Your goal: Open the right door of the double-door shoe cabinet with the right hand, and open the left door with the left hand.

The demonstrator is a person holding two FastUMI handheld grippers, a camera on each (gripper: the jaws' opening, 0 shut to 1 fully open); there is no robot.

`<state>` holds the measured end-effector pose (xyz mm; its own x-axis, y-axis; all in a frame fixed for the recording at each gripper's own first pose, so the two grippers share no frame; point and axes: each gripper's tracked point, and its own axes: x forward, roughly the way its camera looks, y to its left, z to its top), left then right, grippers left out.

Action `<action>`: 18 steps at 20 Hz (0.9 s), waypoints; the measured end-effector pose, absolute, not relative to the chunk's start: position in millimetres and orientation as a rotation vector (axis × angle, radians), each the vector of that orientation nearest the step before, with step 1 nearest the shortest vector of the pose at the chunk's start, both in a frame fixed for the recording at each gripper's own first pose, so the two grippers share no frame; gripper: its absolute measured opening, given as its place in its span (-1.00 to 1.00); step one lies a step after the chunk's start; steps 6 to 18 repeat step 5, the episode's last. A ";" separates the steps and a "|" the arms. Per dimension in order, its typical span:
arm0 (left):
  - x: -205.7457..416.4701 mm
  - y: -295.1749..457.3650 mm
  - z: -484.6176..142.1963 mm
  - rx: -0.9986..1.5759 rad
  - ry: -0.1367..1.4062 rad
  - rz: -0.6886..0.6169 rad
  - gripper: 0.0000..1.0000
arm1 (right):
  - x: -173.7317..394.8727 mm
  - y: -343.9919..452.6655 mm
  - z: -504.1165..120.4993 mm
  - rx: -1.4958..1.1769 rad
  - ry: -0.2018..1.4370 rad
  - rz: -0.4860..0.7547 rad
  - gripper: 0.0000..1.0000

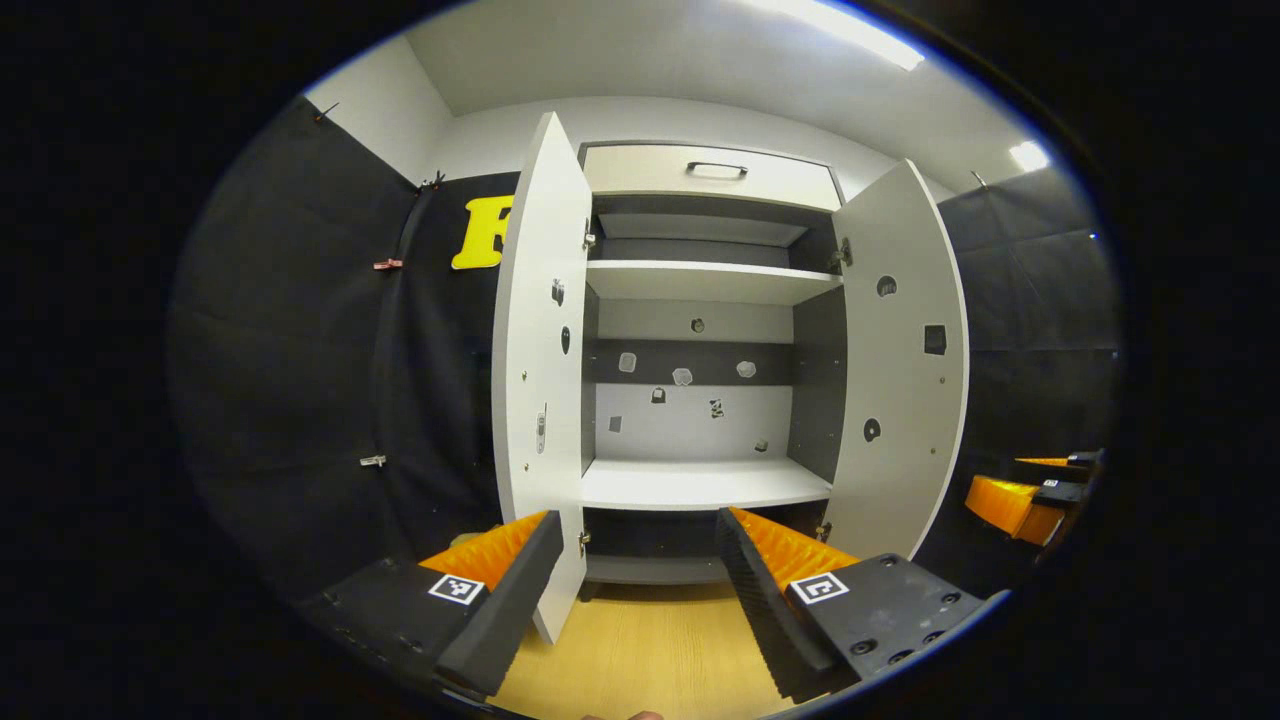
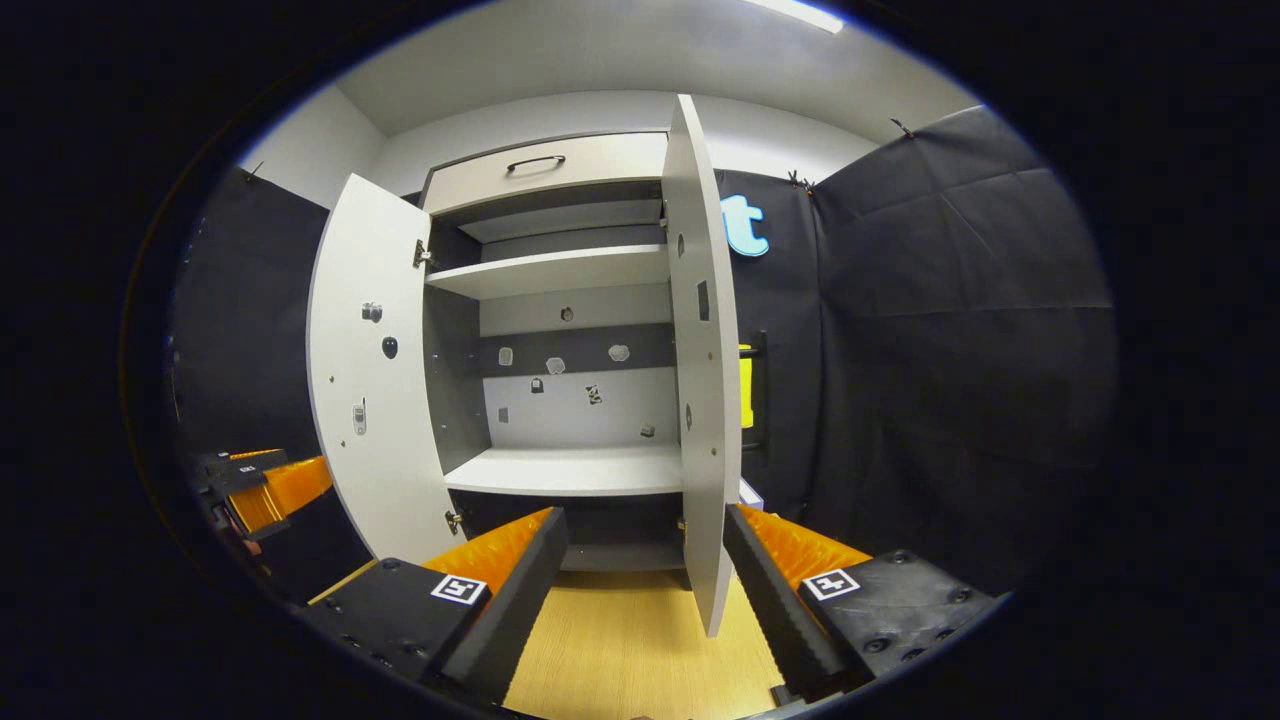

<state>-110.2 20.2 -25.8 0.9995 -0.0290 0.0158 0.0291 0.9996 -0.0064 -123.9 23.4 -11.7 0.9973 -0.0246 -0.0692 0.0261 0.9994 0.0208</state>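
- Your left tool (image 1: 640,560) is spread wide and grips nothing; the lower edge of the left door (image 1: 535,400) sits between its fingers, touching neither as far as you can see.
- Your right tool (image 2: 645,560) is spread wide too, with the right door (image 2: 705,380) edge-on between its fingers.
- The shoe cabinet (image 1: 700,300) stands ahead on the wooden floor (image 1: 650,650), both doors swung open, bare shelves showing.
- A closed drawer (image 1: 712,172) with a dark handle sits above the doors.
- In the left gripper view your right tool appears far right, beyond the right door (image 1: 900,370).
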 end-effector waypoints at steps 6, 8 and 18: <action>-104.3 10.9 -27.1 -0.051 0.004 -0.064 0.90 | -115.0 40.5 2.0 0.025 0.008 0.003 0.97; -104.3 10.9 -27.1 -0.051 0.004 -0.064 0.90 | -115.0 40.5 2.0 0.025 0.008 0.003 0.97; -104.3 10.9 -27.1 -0.051 0.004 -0.064 0.90 | -115.0 40.5 2.0 0.025 0.008 0.003 0.97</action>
